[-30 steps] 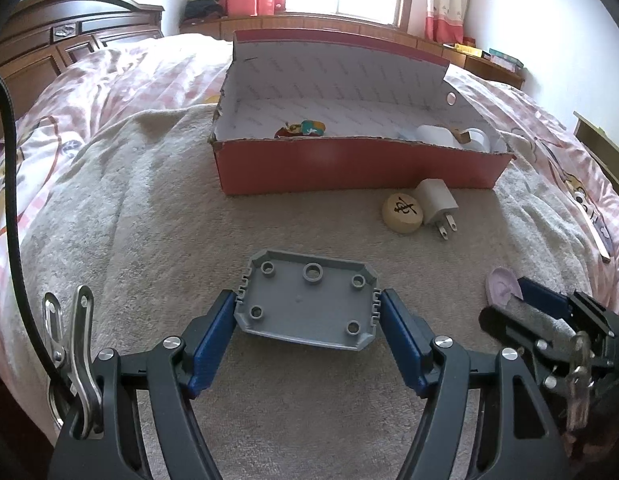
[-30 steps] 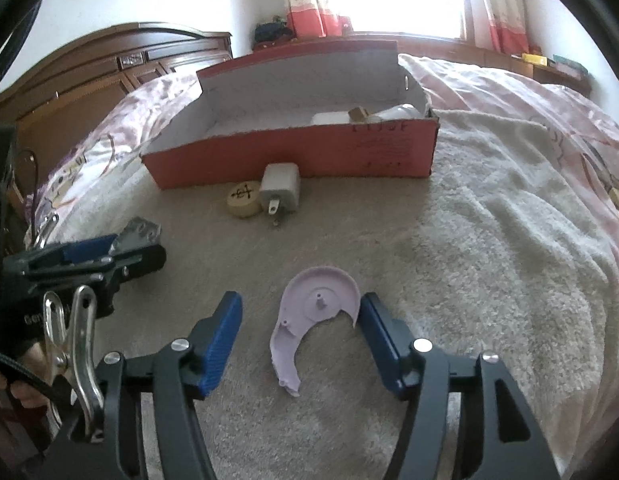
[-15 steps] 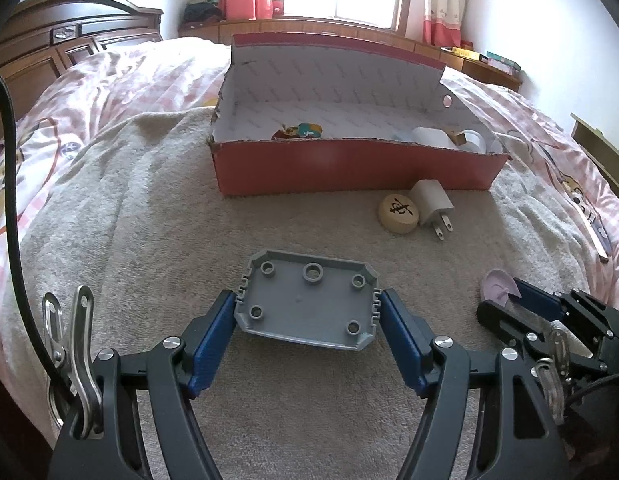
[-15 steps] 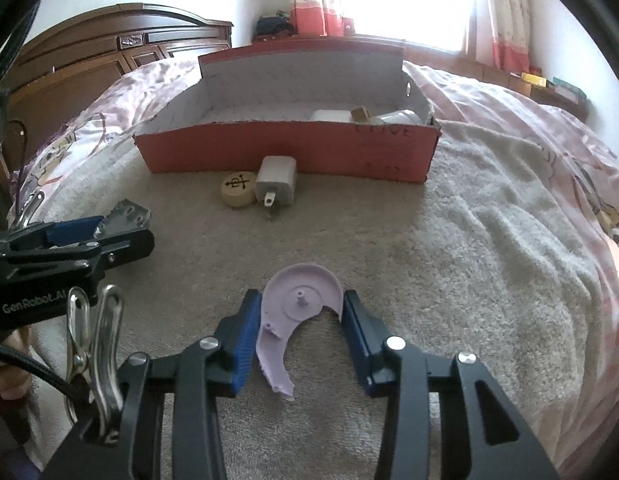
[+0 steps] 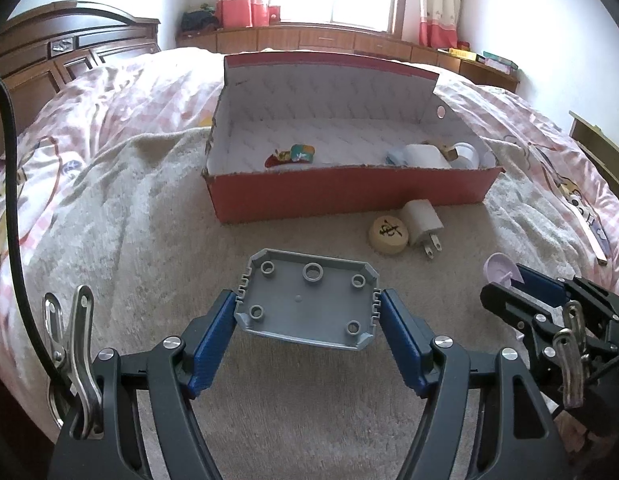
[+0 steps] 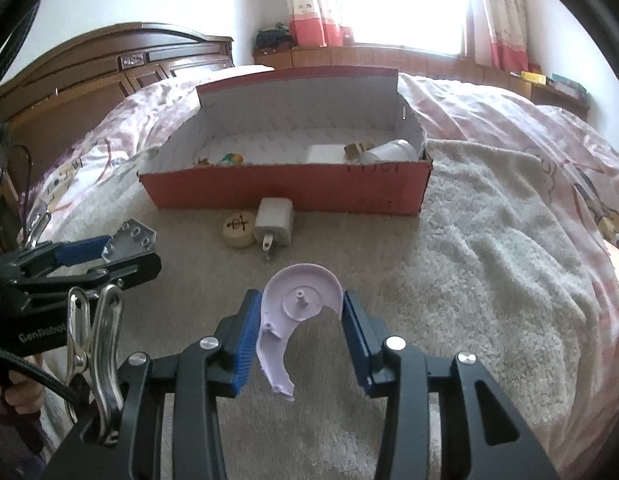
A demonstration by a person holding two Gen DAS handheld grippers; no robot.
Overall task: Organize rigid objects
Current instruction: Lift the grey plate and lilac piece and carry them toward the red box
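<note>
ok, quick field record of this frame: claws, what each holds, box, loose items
left claw: shut on grey plate
right claw: shut on lilac cover
box: red, open, on the blanket; a few small items inside
loose items: round wooden game piece and white charger, touching, in front of the box
surface: beige blanket on a bed

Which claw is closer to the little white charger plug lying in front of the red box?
Right. The right claw, holding the purple piece, sits just short of the charger. The left claw, gripping the gray plate, is farther off to the charger's left.
</note>
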